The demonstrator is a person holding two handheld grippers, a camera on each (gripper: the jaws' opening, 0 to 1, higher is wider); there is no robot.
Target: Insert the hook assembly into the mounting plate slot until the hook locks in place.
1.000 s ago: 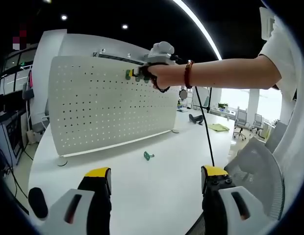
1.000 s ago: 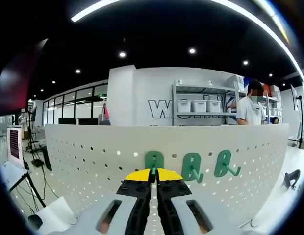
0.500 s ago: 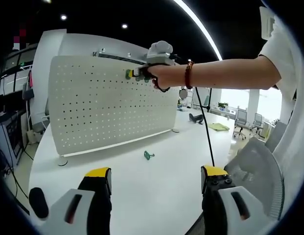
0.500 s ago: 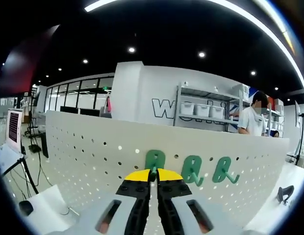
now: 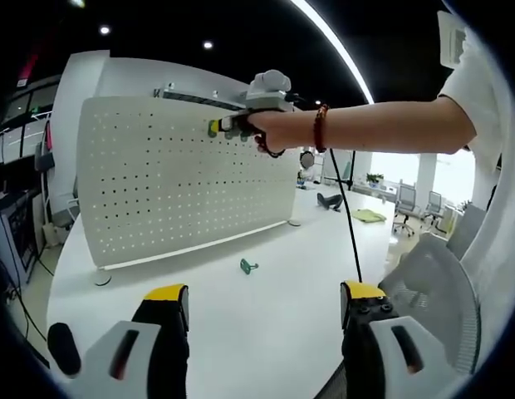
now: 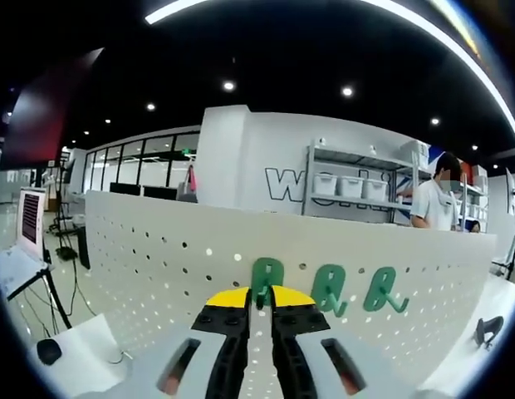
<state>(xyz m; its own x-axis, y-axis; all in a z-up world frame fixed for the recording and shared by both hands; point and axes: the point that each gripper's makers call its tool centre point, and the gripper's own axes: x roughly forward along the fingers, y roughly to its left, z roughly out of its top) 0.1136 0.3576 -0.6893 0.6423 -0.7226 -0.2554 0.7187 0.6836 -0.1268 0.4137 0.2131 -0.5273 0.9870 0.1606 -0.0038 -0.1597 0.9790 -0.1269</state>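
Compared with one second ago, the right gripper's jaws have parted a little: they were pressed together on the hook and now a thin gap shows between the yellow tips, while the left gripper view has hardly changed apart from a small shift of the camera. Going from left to right in the left gripper view, the white pegboard (image 5: pixel 179 179) stands upright on the white table (image 5: pixel 266 307), and near its upper edge the right gripper (image 5: pixel 218 127) is held against the board by the person's hand (image 5: pixel 270 133); lower, a loose green hook (image 5: pixel 247 266) lies on the table, well apart from the board. In the right gripper view, the leftmost green hook (image 6: pixel 264 278) sits on the pegboard (image 6: pixel 141 266) just above the right gripper (image 6: pixel 251 298), and two more mounted hooks (image 6: pixel 328 287) hang to its right. One risk, as I judge it, is that the hook is not fully locked: if the gripper draws back at an angle, it can drag the hook out of the holes and let it fall. The right gripper is nearly closed, with only a narrow slit, and its tips touch or almost touch the lower part of the hook; I cannot tell if it grips it firmly. The left gripper (image 5: pixel 266 303) is wide open, holds nothing and hovers above the table.
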